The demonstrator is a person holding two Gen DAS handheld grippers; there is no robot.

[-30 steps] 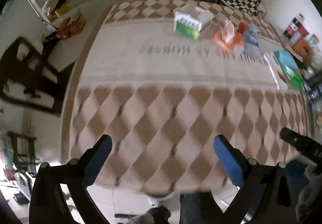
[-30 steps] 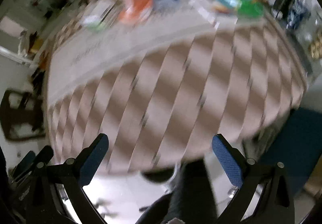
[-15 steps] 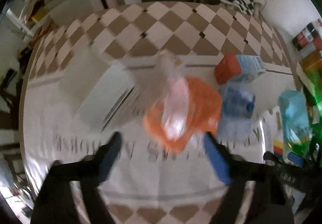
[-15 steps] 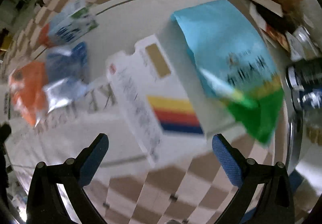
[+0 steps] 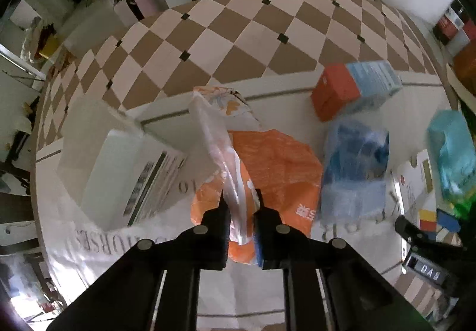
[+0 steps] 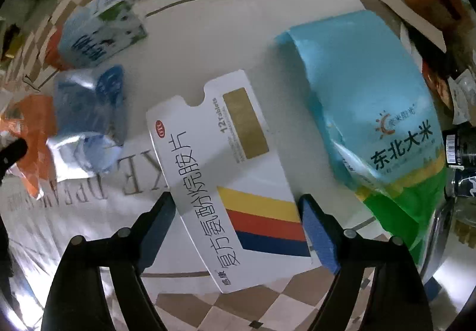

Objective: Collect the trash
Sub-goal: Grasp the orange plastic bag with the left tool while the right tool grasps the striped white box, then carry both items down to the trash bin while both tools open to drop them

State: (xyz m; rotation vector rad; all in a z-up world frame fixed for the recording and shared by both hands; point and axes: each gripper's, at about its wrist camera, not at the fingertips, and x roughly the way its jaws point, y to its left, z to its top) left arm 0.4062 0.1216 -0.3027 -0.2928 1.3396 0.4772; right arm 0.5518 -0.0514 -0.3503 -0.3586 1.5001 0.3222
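My left gripper [image 5: 241, 206] is shut on a thin clear-white plastic wrapper [image 5: 221, 149] that stands up over an orange plastic bag [image 5: 276, 179] on the table. My right gripper [image 6: 236, 212] is open, with its fingers on either side of a flattened white medicine box [image 6: 226, 182] with yellow, red and blue stripes. A crumpled blue wrapper [image 5: 355, 164] lies right of the orange bag and shows in the right wrist view [image 6: 89, 111] too. A light blue and green rice bag [image 6: 377, 111] lies right of the medicine box.
A white open carton [image 5: 125, 164] stands left of the orange bag. A red and blue milk carton [image 5: 354, 87] lies behind; it also shows in the right wrist view [image 6: 101, 33]. The checkered tablecloth [image 5: 253, 33] covers the table. Boxes and bottles [image 6: 458, 146] crowd the right edge.
Both grippers moved forward over the table to the trash. The left gripper closed on the clear wrapper. The right gripper came down around the flat medicine box and stays open.
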